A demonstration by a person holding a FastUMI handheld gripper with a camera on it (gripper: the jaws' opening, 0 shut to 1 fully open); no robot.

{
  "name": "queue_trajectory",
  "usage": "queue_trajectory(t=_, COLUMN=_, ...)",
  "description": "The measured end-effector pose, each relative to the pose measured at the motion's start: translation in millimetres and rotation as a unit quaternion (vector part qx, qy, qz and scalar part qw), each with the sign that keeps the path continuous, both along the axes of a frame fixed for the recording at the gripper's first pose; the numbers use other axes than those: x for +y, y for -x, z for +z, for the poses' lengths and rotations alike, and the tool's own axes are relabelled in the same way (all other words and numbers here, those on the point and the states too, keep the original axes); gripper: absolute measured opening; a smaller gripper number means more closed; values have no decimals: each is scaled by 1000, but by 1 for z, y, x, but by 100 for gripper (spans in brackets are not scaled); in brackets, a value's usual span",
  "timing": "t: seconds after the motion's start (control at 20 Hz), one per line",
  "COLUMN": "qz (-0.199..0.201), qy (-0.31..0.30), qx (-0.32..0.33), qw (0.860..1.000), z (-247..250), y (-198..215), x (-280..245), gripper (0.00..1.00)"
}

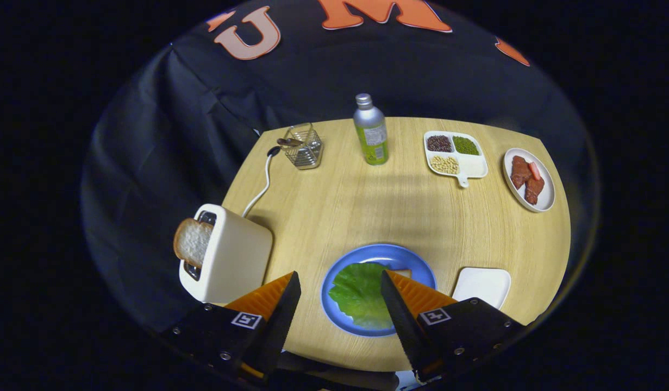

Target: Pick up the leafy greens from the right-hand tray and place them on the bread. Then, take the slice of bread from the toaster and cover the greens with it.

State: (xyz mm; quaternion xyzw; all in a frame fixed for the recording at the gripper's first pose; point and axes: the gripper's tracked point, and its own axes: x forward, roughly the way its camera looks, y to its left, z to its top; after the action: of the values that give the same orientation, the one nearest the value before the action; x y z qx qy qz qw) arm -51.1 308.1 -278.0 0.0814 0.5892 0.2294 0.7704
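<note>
Greens down on the bread; toaster slice next.

Hand-held gripper [339, 288] wide and empty above the blue plate [416, 266], leafy greens [358, 293] lying on bread [402, 273] there, between the fingers. Right-hand tray [483, 285] bare. Next, by judgement: swing left to the toaster [233, 258], close on the one bread slice [192, 241] standing in its slot, lift straight up. On the bench [367, 206]: one bottle [370, 130], one glass holder [304, 146], one divided dish [456, 155], one meat plate [530, 179].
</note>
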Motion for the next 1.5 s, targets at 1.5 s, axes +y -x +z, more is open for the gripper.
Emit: queue_trajectory(t=1.5, qz=121, qy=15, qx=92, qw=988, z=34, y=32, x=246, gripper=94)
